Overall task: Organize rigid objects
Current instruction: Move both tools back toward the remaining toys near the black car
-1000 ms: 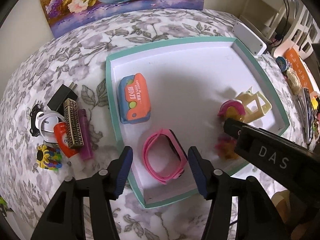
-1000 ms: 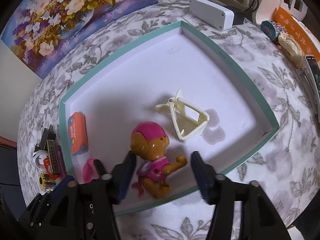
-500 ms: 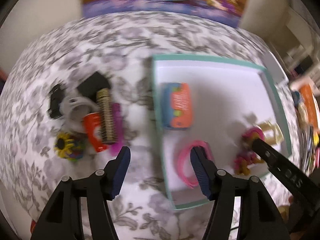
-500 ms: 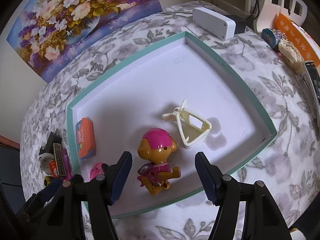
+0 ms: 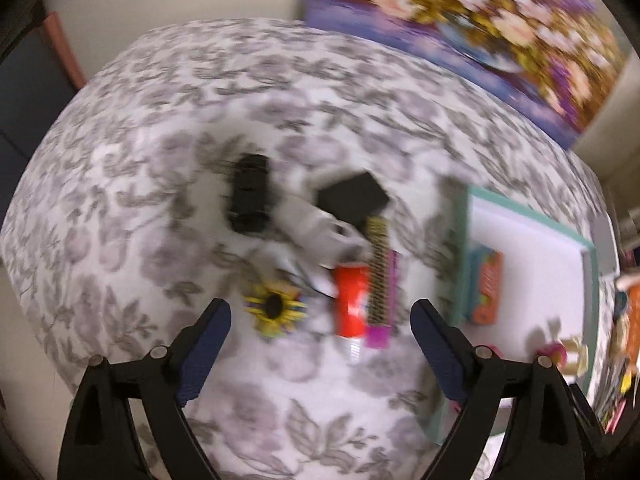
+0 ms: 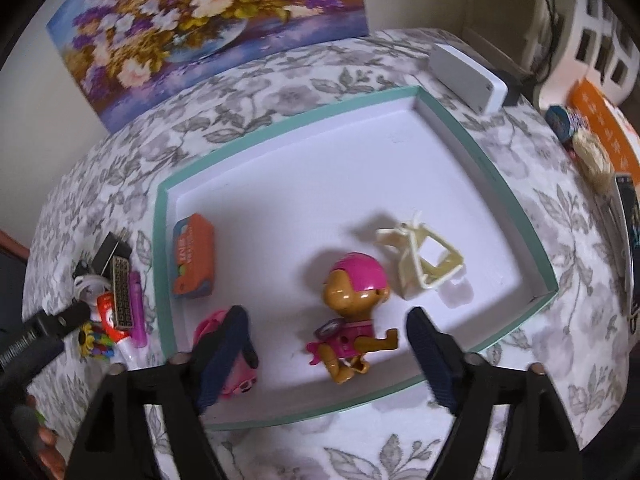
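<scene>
A teal-rimmed white tray [image 6: 280, 132] holds a pink-helmeted dog toy [image 6: 356, 296], a cream clip [image 6: 424, 256], an orange box [image 6: 194, 256] and a pink watch [image 6: 208, 324]. My right gripper [image 6: 328, 320] hovers over the dog toy, its jaws opening and clear of the toy. Left of the tray lies a pile: sunflower toy [image 5: 274, 312], red tube [image 5: 352, 308], patterned bar [image 5: 378, 268], purple lighter [image 5: 386, 320], black toy car [image 5: 250, 200], black charger [image 5: 354, 196]. My left gripper [image 5: 320, 328] hangs over this pile, jaws opening, nothing between them. The left wrist view is blurred.
A flower painting [image 6: 208, 20] leans against the wall behind the table. A white box [image 6: 468, 76] sits by the tray's far right corner. An orange pack [image 6: 600, 136] and other small items crowd the right edge. Flowered cloth [image 5: 160, 120] covers the table.
The left gripper swung left from above the pink watch in the tray to above the pile and opened wider. The right gripper drew back slightly from the dog toy and widened.
</scene>
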The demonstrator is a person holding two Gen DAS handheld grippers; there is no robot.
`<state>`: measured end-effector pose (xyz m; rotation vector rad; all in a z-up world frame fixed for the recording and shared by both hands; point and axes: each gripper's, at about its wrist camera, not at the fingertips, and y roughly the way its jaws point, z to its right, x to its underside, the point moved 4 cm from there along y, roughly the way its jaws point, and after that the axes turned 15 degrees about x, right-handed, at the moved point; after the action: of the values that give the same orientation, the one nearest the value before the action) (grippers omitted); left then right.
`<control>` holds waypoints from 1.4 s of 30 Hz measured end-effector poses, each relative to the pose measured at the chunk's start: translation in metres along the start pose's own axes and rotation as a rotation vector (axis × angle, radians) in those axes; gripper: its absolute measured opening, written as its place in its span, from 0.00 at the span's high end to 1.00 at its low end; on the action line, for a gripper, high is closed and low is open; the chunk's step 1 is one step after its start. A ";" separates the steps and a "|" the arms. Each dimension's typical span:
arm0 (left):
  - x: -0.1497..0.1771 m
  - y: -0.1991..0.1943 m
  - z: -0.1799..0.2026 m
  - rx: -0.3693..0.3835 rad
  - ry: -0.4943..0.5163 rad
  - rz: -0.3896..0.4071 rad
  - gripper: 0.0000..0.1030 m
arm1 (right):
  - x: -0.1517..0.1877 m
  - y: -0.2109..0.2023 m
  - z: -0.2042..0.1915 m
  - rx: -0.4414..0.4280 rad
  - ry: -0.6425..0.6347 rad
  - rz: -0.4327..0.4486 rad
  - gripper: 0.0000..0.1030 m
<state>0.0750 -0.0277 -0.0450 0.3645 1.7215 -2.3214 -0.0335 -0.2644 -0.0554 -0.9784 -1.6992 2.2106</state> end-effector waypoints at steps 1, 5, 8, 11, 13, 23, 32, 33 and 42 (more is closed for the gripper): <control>-0.002 -0.003 -0.008 -0.011 -0.017 0.011 0.11 | 0.001 -0.001 -0.003 0.000 -0.010 0.006 0.16; -0.011 -0.014 -0.029 -0.042 -0.058 0.062 0.03 | 0.003 -0.010 -0.015 0.010 -0.049 0.040 0.04; -0.018 -0.030 -0.043 -0.060 -0.069 0.115 0.03 | 0.003 -0.019 -0.023 0.001 -0.064 0.073 0.01; -0.023 -0.042 -0.052 -0.073 -0.062 0.157 0.03 | 0.003 -0.027 -0.031 -0.013 -0.076 0.100 0.01; -0.027 -0.049 -0.057 -0.076 -0.059 0.181 0.03 | 0.004 -0.034 -0.039 -0.023 -0.091 0.123 0.01; -0.028 -0.043 -0.070 -0.027 -0.103 0.112 0.03 | 0.014 -0.051 -0.090 -0.124 -0.170 0.138 0.01; -0.016 -0.011 -0.081 0.026 -0.188 -0.022 0.03 | 0.030 -0.042 -0.142 -0.164 -0.248 0.085 0.01; -0.016 -0.010 -0.084 0.032 -0.200 -0.026 0.03 | 0.030 -0.040 -0.147 -0.159 -0.256 0.077 0.01; -0.022 -0.010 -0.096 0.061 -0.260 -0.018 0.03 | 0.006 -0.029 -0.166 -0.127 -0.242 0.031 0.01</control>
<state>0.0984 0.0674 -0.0555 0.0528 1.5390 -2.3176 0.0540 -0.1203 -0.0525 -0.7946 -1.9601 2.3472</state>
